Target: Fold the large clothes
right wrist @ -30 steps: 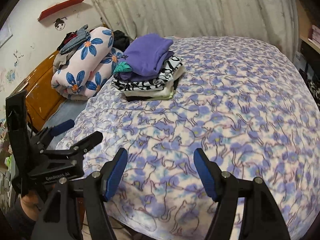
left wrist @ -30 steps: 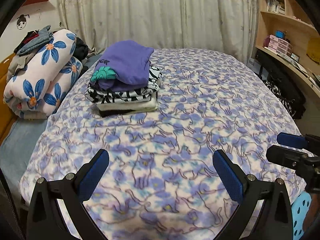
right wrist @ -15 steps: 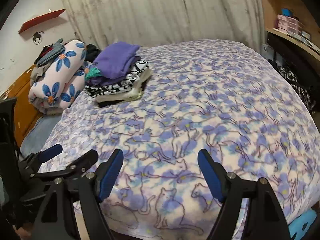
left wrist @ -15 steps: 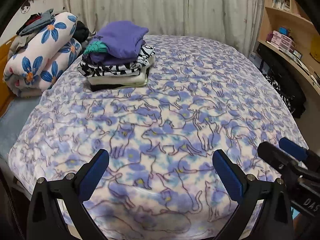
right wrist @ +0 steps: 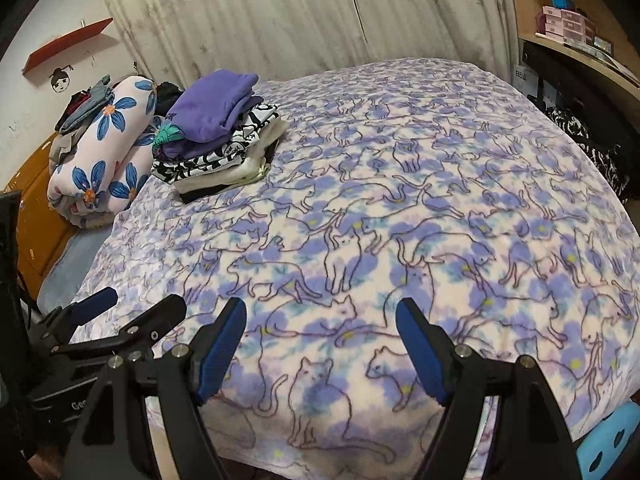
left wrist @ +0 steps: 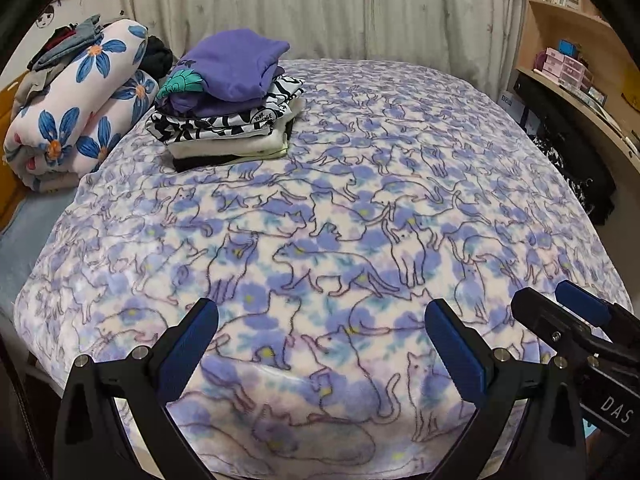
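Pale curtains [left wrist: 320,8] are seen behind the bed [left wrist: 360,208]. Folded clothes [left wrist: 228,96] are stacked at its far left corner. Near its front edge, the left gripper [left wrist: 320,336] and right gripper [right wrist: 322,328] are held wide apart-jawed, empty; the right's jaws have just been opening.

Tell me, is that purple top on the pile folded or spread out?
Folded: the purple top lies doubled into a compact bundle atop the stacked clothes.

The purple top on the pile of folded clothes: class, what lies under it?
Under the purple top lie a black-and-white patterned garment, a cream one and a black one; their covered parts cannot be seen.
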Demonstrator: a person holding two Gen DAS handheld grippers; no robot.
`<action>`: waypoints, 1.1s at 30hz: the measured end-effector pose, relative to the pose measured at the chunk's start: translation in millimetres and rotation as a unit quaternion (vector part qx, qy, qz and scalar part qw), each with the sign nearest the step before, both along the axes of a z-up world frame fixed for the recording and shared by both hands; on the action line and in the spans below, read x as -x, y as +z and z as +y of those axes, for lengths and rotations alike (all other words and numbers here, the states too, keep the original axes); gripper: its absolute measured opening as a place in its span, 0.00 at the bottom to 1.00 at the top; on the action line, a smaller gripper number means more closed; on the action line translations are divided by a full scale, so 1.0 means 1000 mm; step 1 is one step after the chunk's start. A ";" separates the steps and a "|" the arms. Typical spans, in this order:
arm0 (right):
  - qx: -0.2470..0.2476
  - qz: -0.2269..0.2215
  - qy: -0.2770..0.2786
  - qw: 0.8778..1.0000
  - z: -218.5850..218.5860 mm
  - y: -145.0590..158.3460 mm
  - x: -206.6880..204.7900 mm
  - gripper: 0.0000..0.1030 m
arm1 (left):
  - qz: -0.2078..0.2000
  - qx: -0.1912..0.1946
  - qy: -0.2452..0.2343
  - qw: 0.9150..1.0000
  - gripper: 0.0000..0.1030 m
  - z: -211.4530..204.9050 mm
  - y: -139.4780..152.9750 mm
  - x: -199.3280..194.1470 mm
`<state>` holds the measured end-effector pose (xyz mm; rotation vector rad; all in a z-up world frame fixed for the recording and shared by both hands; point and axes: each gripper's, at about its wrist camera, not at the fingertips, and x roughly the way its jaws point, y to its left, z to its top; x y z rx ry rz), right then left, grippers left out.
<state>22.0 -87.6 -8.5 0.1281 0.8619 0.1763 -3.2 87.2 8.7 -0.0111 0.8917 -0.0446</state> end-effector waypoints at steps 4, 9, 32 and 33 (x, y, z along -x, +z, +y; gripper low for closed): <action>-0.008 0.006 0.003 1.000 0.000 -0.004 -0.001 0.75 | -0.004 -0.005 0.004 1.000 0.99 0.002 -0.002 0.000; -0.007 0.005 0.007 1.000 0.002 -0.004 -0.002 0.75 | -0.001 0.000 0.005 1.000 0.99 0.004 -0.002 -0.001; -0.009 0.008 0.005 1.000 0.000 -0.003 -0.003 0.75 | -0.003 -0.001 0.006 1.000 0.99 0.005 -0.002 -0.002; -0.009 0.008 0.006 1.000 0.001 -0.003 -0.003 0.75 | -0.003 -0.001 0.006 1.000 0.99 0.005 -0.002 -0.002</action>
